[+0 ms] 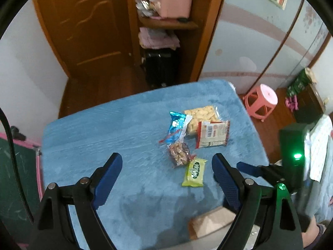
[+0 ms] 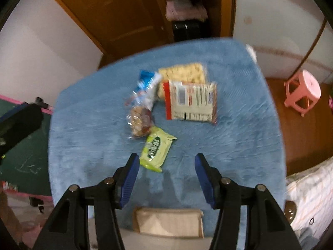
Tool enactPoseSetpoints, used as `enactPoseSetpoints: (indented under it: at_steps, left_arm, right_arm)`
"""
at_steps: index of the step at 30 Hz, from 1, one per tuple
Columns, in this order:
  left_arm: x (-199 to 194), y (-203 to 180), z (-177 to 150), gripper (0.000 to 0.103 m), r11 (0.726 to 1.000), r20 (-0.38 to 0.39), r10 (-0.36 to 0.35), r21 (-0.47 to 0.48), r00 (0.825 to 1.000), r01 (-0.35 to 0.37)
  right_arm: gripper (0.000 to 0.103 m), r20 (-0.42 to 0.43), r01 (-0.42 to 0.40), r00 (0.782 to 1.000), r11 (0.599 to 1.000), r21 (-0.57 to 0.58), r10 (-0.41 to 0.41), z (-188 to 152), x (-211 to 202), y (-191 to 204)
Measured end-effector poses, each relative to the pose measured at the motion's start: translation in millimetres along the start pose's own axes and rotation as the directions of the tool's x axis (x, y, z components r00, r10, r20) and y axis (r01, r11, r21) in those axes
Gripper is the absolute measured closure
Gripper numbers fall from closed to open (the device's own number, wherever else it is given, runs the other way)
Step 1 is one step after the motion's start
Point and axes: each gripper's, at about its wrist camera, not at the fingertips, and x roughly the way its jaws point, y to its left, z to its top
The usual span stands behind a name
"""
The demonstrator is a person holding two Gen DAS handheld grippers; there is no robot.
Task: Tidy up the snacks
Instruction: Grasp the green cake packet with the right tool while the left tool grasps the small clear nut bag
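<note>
Several snack packs lie in a cluster on a blue fuzzy table cover (image 1: 104,129) (image 2: 239,125). They include a green packet (image 1: 194,173) (image 2: 155,149), a clear bag of mixed nuts (image 1: 180,153) (image 2: 139,123), a blue foil pack (image 1: 177,128) (image 2: 146,87), a clear bag of pale crackers (image 1: 200,118) (image 2: 183,73) and a white and red pack lying label up (image 1: 213,134) (image 2: 190,102). My left gripper (image 1: 167,162) is open and empty above the cover, near the green packet. My right gripper (image 2: 167,162) is open and empty, just right of the green packet.
A tan paper bag (image 1: 210,221) (image 2: 168,223) lies at the table's near edge. A pink stool (image 1: 261,101) (image 2: 302,90) stands on the floor to the right. A wooden door (image 1: 83,27) and open shelves (image 1: 166,23) are behind the table. A green board (image 1: 18,177) is at left.
</note>
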Motion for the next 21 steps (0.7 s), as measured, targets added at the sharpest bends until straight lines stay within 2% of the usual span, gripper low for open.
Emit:
enactPoseSetpoints:
  at_steps: [4,7,9,10,11,13,15,17,21]
  left_arm:
    - [39.2,2.3,-5.0,0.019,0.999,-0.060,0.038,0.031,0.997,-0.036]
    - [56.1,11.7,-8.4,0.020,0.999,-0.086,0.031,0.014,0.996,-0.029]
    - [59.7,15.5,-8.0,0.020,1.000,-0.086,0.025,0.006,0.996,-0.024]
    - [61.1,17.2,-7.9,0.020,1.000,-0.087,0.022,0.002,0.996,-0.022]
    - [62.6,18.2,-7.9,0.024,1.000,-0.088,0.018,-0.001,0.996,-0.018]
    - [65.0,21.1,-6.5,0.025,1.000,-0.087,0.011,-0.012,0.996,-0.012]
    - [68.0,21.4,-7.4,0.025,1.000,-0.092,0.000,-0.018,0.996,-0.002]
    - [72.3,19.8,-8.4,0.025,1.000,-0.097,0.000,-0.014,0.995,-0.001]
    - [84.9,6.5,-8.9,0.025,1.000,-0.114,-0.017,0.002,0.993,0.018]
  right_arm:
    - [0.047,-0.069,0.015,0.998,1.000,0.022,-0.013,2.1,45.0,0.2]
    - [0.047,-0.107,-0.001,0.994,0.999,0.046,0.006,3.9,68.2,4.7]
    - [0.047,-0.119,-0.014,0.993,0.999,0.051,0.020,4.8,77.9,8.9]
    - [0.044,-0.118,-0.019,0.993,0.999,0.050,0.025,5.5,80.7,12.1]
    - [0.042,-0.110,-0.002,0.994,0.999,0.038,0.006,6.7,82.5,17.4]
    - [0.042,-0.101,0.013,0.995,0.999,0.031,-0.010,9.0,84.1,20.6]
    - [0.047,-0.086,0.021,0.996,1.000,0.013,-0.020,8.1,83.7,21.3]
    - [0.061,-0.081,0.049,0.995,0.999,-0.021,-0.050,5.6,81.5,21.9]
    - [0.062,-0.089,0.048,0.995,0.999,-0.006,-0.049,-2.0,73.9,2.5]
